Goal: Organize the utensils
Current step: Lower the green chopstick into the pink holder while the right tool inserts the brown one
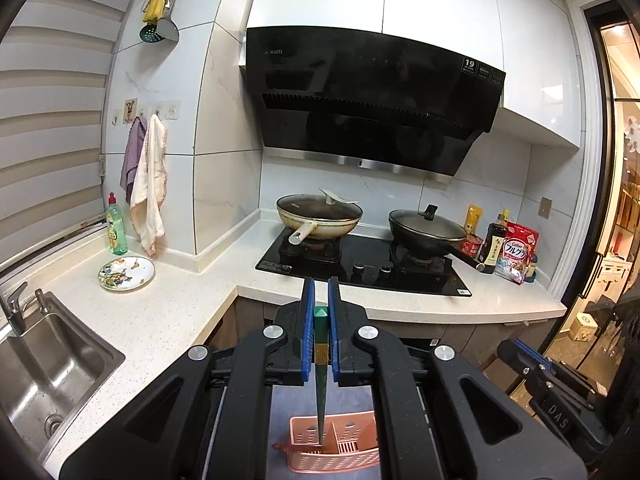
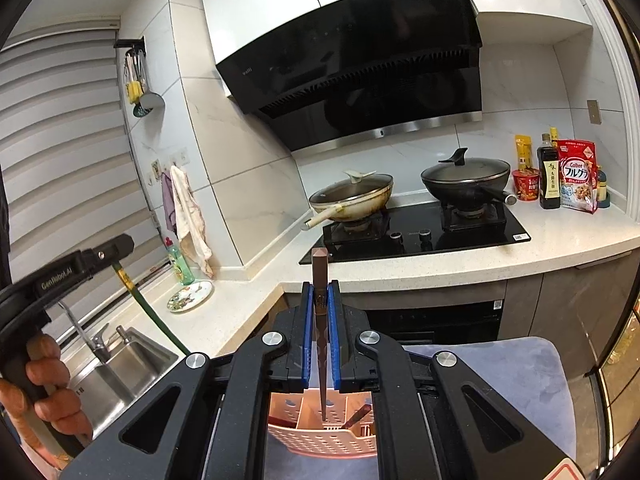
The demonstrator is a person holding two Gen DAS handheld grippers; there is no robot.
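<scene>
A kitchen corner seen from two handheld grippers. On the speckled white counter's left edge sits a steel sink (image 1: 48, 364); near the back wall lie a painted round plate (image 1: 126, 274) and a green soap bottle (image 1: 116, 228). The left gripper (image 1: 321, 292), its blue-padded jaws narrowed, clamps a dark green chopstick (image 1: 321, 380), square at the top and tapering to a point that hangs over a pink perforated plastic basket (image 1: 336, 454) with dividers. A hand (image 2: 48, 396) holds this gripper's handle. The right gripper (image 2: 321, 294), jaws likewise narrowed, pinches a brown chopstick (image 2: 320, 320), upright, its tip over the basket, where another brown stick (image 2: 356, 416) leans. The basket rests on a grey mat (image 2: 520, 380). Behind, two lidded woks (image 1: 320, 214) sit on a black glass hob (image 1: 360, 268).
</scene>
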